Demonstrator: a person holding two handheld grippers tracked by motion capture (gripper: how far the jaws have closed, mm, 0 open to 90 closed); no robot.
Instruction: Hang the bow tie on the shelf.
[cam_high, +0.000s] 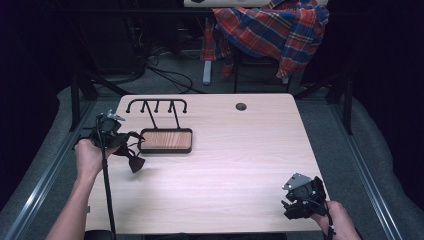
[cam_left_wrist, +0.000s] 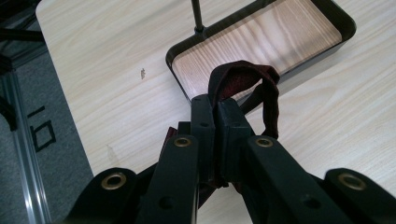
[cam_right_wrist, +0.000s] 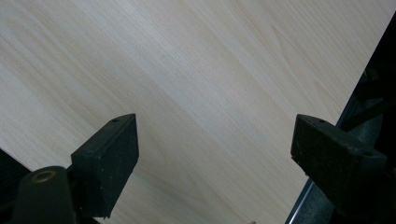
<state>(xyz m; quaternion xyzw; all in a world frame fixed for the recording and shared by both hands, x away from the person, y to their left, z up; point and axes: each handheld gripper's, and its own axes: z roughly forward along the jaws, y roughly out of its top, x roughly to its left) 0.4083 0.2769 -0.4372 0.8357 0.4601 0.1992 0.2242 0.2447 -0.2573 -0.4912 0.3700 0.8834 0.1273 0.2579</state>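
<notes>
Rack (cam_high: 159, 107) w/ tray (cam_high: 165, 140) blocks far-left; table (cam_high: 240, 155) centre and right open.

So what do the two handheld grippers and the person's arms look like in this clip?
Both are black. The left gripper has blocky black jaws on bars with brass-coloured rivets, and a black cable trails from it along the forearm. The right gripper carries a grey three-cornered plate on top and has matte black rectangular pads. Both forearms are bare, no sleeves in view.
</notes>
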